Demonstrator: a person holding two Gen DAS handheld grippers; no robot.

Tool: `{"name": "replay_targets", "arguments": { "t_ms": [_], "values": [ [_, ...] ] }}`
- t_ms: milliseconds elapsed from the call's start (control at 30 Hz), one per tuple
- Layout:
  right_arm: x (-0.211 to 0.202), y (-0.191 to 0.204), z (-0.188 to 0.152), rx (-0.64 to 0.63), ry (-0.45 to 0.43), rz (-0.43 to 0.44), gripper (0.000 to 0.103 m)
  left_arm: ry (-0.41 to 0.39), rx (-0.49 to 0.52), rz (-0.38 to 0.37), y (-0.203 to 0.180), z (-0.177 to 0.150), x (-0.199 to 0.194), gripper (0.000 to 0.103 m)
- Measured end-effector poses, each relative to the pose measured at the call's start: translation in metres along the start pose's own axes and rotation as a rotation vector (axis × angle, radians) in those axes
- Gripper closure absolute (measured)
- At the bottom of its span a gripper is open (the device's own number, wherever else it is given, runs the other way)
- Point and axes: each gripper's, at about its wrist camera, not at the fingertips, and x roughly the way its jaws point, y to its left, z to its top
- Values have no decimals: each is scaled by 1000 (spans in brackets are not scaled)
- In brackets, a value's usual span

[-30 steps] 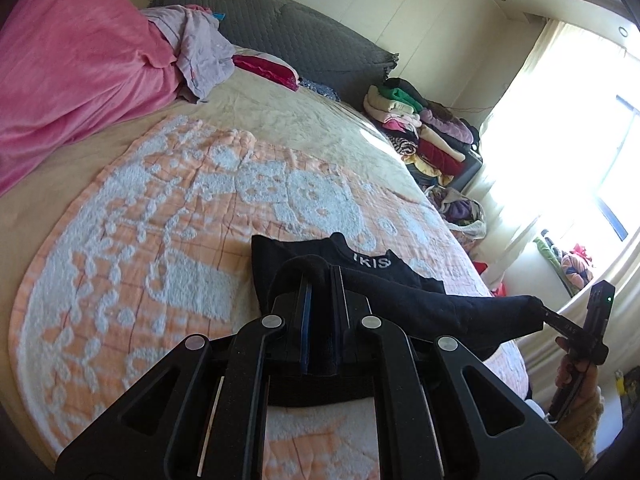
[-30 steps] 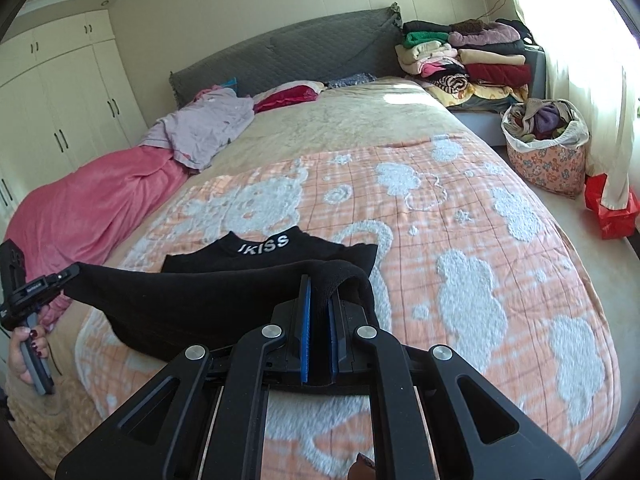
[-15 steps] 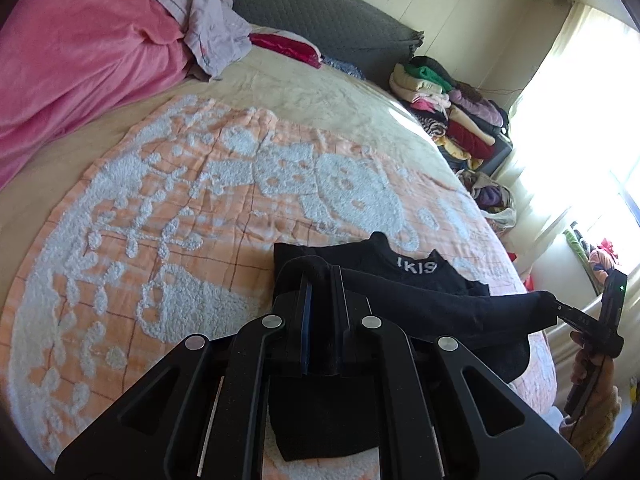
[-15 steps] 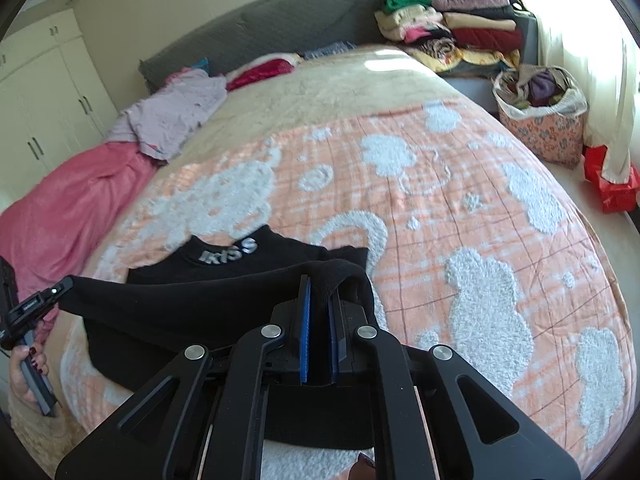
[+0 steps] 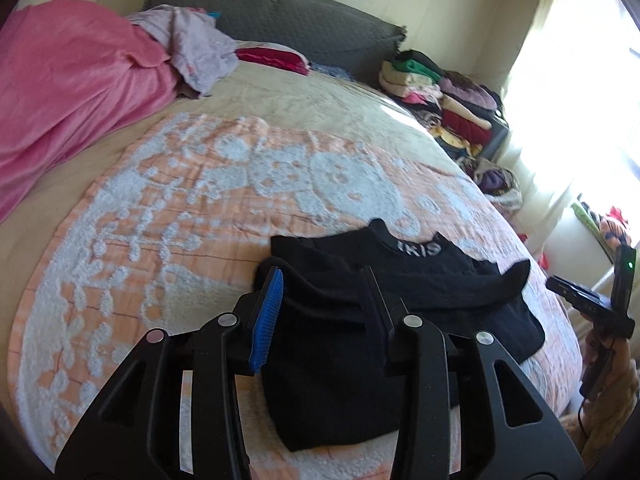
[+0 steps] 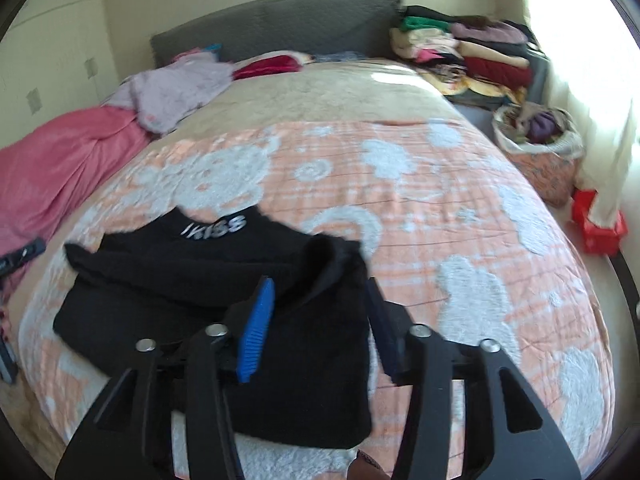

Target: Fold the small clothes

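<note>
A small black garment with a white-lettered collar lies on the orange and white bedspread, its lower edge folded up over its body. It also shows in the right wrist view. My left gripper is open, its jaws spread over the garment's left side and holding nothing. My right gripper is open over the garment's right side, empty. The right gripper also shows at the far right of the left wrist view.
A pink blanket and lilac cloth lie at the bed's far left. A grey headboard stands behind. Stacked folded clothes and a bag of clothes sit right of the bed, near a bright window.
Both grippers were shut on the garment's folded edge and held it stretched between them. Now both have opened and let go, and the fold lies on the garment.
</note>
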Motion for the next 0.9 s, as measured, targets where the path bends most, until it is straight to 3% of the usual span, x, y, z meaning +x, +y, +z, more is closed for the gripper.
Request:
{"name": "replay_targets", "arguments": {
  "t_ms": [67,100,133,233,433,667,900],
  "values": [
    [8,11,-5,-49,32,20,85,36,59,-15,-16,-8,7,79],
    [14,17,-9,-77,58,19,87,51,79,-13,-21,-12,11,91],
    [21,21,-13,-98,86,14,88,74,103,-16,-27,-19,17,95],
    [40,27,-21,-127,146,-9,89,141,164,24,-37,-38,40,95],
    [75,24,-21,-109,227,-25,89,198,211,94,-36,-46,72,95],
    [98,17,5,-40,236,1,89,205,247,110,-35,-21,97,95],
    [108,0,28,71,209,29,89,148,157,89,-17,10,92,94]
  ]
}}
